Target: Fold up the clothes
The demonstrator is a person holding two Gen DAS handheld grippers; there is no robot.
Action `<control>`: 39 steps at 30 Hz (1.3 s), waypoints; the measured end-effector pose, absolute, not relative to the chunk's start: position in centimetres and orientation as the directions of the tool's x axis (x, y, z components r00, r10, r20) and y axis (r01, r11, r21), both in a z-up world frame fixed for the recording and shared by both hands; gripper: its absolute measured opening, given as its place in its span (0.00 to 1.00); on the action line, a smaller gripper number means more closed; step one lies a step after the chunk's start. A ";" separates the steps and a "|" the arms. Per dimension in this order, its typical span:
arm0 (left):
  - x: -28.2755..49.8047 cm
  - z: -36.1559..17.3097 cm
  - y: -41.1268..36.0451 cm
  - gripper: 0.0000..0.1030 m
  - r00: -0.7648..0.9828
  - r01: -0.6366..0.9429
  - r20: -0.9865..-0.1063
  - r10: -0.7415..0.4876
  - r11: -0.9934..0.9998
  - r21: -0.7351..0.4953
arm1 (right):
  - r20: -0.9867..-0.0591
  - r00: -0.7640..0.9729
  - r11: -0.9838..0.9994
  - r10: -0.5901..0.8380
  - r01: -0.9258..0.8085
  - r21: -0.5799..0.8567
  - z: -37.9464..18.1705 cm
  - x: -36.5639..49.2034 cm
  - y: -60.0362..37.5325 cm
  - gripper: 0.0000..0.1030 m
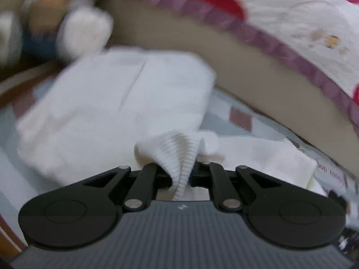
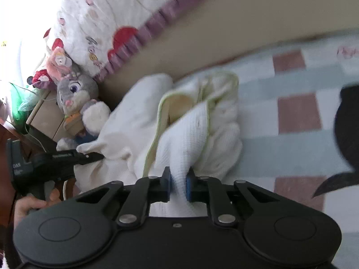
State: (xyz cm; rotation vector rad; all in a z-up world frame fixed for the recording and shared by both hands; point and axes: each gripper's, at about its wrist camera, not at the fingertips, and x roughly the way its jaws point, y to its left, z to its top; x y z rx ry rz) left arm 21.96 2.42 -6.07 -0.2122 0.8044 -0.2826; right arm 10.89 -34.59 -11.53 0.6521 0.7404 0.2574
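Meanwhile, on a checked bedsheet (image 2: 298, 83), both grippers hold a white garment (image 1: 116, 103). The left gripper (image 1: 181, 174) has its fingers pinched on a ribbed cuff (image 1: 179, 154), while the right gripper (image 2: 178, 183) presses its blue pads (image 2: 188, 185) on a waffle-knit fold edged in pale green. A grey plush rabbit (image 2: 76, 98) sits against the quilted headboard cover (image 2: 105, 18) beyond.

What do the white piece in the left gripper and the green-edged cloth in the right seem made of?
White cuff in the left gripper: likely ribbed knit, given its parallel ridges. Green-edged cloth in the right gripper: apparently soft waffle-textured cotton, matte, with pale green edge binding.
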 end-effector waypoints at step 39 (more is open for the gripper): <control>27.8 -7.0 -4.4 0.10 0.570 0.263 -0.699 -0.432 0.902 -0.343 | -0.625 0.670 0.876 0.401 -0.080 0.476 -10.8 3.6 -41.3 0.52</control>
